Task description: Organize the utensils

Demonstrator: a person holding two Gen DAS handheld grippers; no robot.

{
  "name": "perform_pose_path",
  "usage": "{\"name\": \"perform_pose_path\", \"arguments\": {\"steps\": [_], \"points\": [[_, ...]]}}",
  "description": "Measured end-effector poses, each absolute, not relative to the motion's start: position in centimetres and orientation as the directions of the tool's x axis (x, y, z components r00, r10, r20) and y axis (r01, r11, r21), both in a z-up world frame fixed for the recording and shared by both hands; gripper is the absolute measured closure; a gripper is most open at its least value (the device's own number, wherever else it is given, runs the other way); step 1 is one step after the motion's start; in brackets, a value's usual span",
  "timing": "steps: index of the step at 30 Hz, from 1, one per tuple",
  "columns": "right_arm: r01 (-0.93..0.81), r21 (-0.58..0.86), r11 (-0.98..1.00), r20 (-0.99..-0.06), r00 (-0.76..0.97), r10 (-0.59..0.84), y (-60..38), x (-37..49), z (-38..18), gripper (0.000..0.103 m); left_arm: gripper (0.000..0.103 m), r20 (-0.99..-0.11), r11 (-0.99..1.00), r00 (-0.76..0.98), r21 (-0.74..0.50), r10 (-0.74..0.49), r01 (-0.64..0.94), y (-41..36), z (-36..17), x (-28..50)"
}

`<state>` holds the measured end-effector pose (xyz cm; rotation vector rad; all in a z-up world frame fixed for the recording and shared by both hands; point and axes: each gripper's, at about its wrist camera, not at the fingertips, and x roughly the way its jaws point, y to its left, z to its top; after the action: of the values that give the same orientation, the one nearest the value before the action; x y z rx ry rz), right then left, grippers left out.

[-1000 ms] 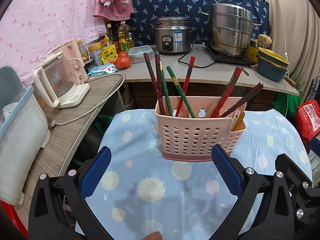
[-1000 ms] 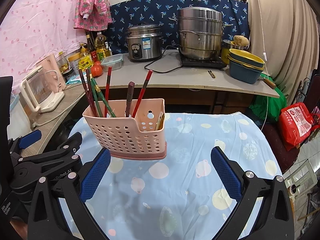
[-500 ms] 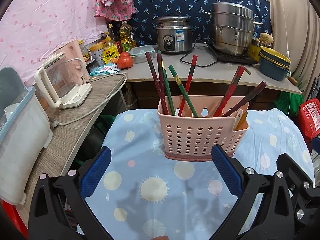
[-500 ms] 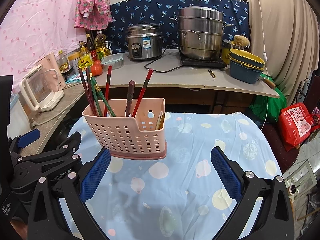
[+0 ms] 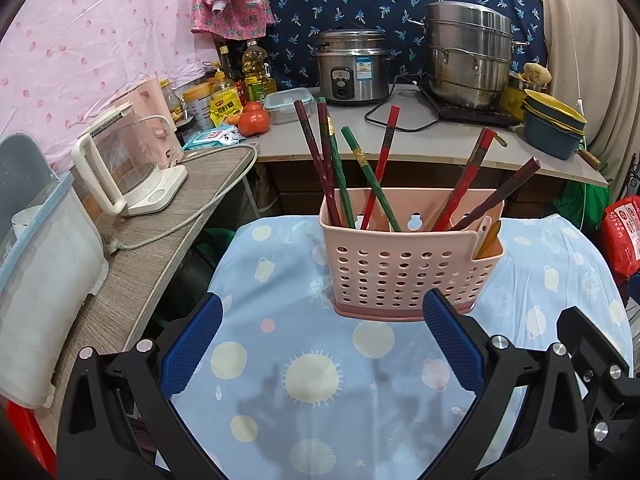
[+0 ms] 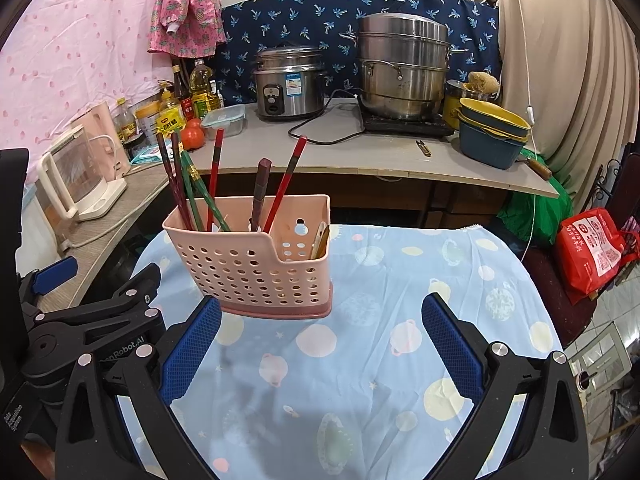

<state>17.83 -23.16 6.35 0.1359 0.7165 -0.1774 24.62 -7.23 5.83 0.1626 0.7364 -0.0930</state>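
A pink perforated utensil basket [image 5: 404,268] stands upright on the blue patterned tablecloth [image 5: 312,376]; it also shows in the right wrist view [image 6: 256,264]. Several red, green and dark chopsticks [image 5: 372,176] stand in it, and spoon handles [image 5: 486,232] sit in its side pocket. My left gripper [image 5: 322,344] is open and empty, just in front of the basket. My right gripper [image 6: 320,344] is open and empty, to the basket's front right. The left gripper's body [image 6: 80,320] shows at the left of the right wrist view.
A kettle [image 5: 124,164] and a white container [image 5: 40,280] sit on the side counter at left. A rice cooker [image 5: 352,72], steamer pot [image 5: 468,56], stacked bowls [image 5: 554,124], bottles and tomatoes [image 5: 254,120] line the back counter. A red bag [image 6: 592,248] lies at right.
The left gripper has drifted slightly left and back, so the basket sits a little further right in its view. The right gripper has barely moved. Both stay open.
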Motion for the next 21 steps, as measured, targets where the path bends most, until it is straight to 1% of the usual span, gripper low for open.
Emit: {"name": "perform_pose_path", "arguments": {"steps": [21], "points": [[0.208,0.056,0.977,-0.666,0.737,-0.118,-23.33,17.97,6.0,0.006,0.007,-0.683,0.984,0.73,0.117,-0.021,0.137,-7.36,5.55,24.66]]}}
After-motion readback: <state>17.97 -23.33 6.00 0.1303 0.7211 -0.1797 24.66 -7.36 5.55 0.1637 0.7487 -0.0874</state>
